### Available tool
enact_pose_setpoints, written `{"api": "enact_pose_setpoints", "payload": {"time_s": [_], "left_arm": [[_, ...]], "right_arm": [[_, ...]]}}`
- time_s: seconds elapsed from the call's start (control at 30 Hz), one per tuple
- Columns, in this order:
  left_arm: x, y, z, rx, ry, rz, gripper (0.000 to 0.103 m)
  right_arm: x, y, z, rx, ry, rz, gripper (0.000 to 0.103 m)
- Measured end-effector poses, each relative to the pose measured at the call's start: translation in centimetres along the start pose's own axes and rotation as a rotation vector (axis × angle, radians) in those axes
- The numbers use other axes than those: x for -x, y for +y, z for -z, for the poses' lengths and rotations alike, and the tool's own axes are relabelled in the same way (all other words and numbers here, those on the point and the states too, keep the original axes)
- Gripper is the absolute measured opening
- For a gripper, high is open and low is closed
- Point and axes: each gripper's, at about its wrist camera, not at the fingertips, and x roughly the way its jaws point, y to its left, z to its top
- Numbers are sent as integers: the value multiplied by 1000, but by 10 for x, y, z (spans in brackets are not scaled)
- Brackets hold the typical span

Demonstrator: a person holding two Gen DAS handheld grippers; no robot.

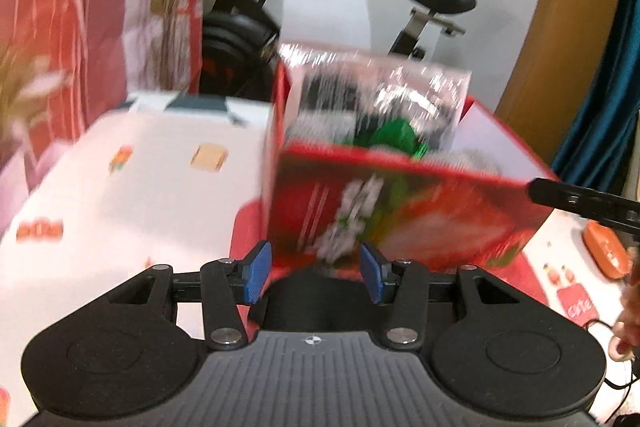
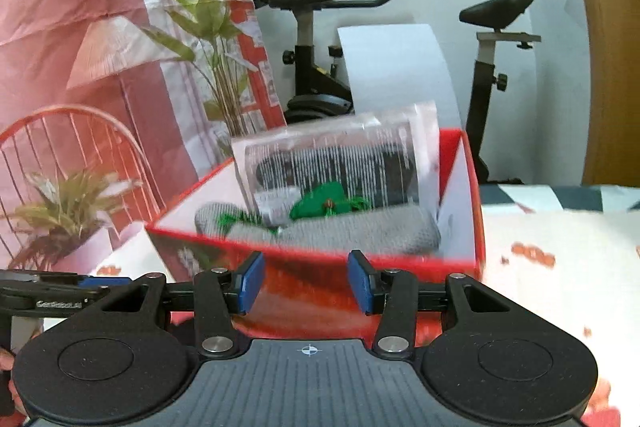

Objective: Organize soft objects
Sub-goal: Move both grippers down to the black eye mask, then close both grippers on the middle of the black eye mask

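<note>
A red open-topped box (image 1: pixel 400 211) (image 2: pixel 320 259) stands on the table right in front of both grippers. Inside it lie a grey knitted cloth (image 2: pixel 360 231), a green soft item (image 2: pixel 320 205) (image 1: pixel 392 139) and a clear plastic packet with dark contents (image 2: pixel 340 163) (image 1: pixel 380 99) leaning upright at the back. My left gripper (image 1: pixel 316 275) is open and empty, just short of the box's near wall. My right gripper (image 2: pixel 306 283) is open and empty at the box's near rim. The right gripper's finger shows in the left wrist view (image 1: pixel 580 201).
The table has a white cloth (image 1: pixel 140 195) with red and orange prints. A potted plant (image 2: pixel 68 211) and a red wire chair (image 2: pixel 80 147) stand to the left. An exercise bike (image 2: pixel 320 27) stands behind. An orange object (image 1: pixel 606 247) lies at the right.
</note>
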Motion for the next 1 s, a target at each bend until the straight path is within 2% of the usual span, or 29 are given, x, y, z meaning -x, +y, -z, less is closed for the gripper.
{"api": "enact_pose_setpoints", "payload": {"time_s": [0.13, 0.33, 0.53, 0.8, 0.93, 1.0], "left_arm": [[-12, 8, 15, 24, 41, -14, 51], [-36, 16, 24, 34, 72, -70, 55], [-43, 24, 26, 39, 99, -88, 58], [-55, 28, 25, 58, 97, -89, 61], [-60, 21, 25, 0, 92, -80, 67], [-60, 21, 26, 6, 88, -75, 68]], "right_arm": [[0, 2, 25, 23, 51, 1, 43], [-16, -7, 59, -14, 159, 28, 43], [-32, -12, 75, -52, 226, 37, 48], [-42, -12, 84, -71, 250, 46, 52], [-43, -15, 86, -81, 255, 53, 53], [-44, -15, 87, -82, 257, 55, 54]]}}
